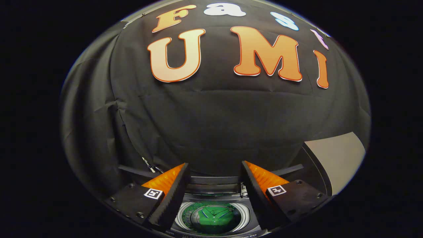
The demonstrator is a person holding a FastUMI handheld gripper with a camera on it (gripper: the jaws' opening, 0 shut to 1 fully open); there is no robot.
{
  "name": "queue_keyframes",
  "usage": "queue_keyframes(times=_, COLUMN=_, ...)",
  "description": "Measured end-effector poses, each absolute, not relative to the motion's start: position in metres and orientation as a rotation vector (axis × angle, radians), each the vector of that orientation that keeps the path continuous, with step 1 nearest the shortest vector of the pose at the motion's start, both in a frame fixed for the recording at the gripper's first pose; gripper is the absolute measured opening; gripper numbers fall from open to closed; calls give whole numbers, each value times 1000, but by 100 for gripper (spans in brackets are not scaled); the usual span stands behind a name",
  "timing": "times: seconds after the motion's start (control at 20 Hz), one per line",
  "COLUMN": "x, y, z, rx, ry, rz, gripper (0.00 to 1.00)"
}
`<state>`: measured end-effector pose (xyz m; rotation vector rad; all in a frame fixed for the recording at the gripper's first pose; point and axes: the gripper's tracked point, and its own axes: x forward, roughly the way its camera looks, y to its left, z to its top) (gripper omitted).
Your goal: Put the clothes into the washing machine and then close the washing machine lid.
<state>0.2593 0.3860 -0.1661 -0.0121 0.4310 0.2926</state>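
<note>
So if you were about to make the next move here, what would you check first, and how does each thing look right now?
1. Clothes in the drum: ok. A green garment lies inside the washing machine tub, below and between the fingers.
2. Gripper free: ok. Its fingers stand apart with nothing between them.
3. Washer opening uncovered: ok, so the lid is not yet closed.
4. Where the lid sits: cannot tell from this view.
5. More clothes waiting outside: cannot tell.
6. Garment hanging over the rim: looks ok; it seems fully inside.
</note>
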Motion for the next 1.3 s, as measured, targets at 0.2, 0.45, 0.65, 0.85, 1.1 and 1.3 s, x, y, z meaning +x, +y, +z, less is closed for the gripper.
queue_keyframes(times=0.2, x=239, y=381, z=-169, rx=-17, ry=394, rz=303, gripper=99)
queue_keyframes(times=0.45, x=226, y=377, z=-173, rx=-5, ry=339, rz=309, gripper=99)
queue_keyframes(times=0.65, x=216, y=375, z=-174, rx=-4, ry=265, rz=328, gripper=99)
queue_keyframes(times=0.85, x=206, y=372, z=-178, rx=3, ry=176, rz=341, gripper=99)
queue_keyframes(times=1.1, x=193, y=369, z=-185, rx=8, ry=137, rz=340, gripper=99)
queue_keyframes(times=1.3, x=180, y=365, z=-195, rx=22, ry=117, rz=344, gripper=98)
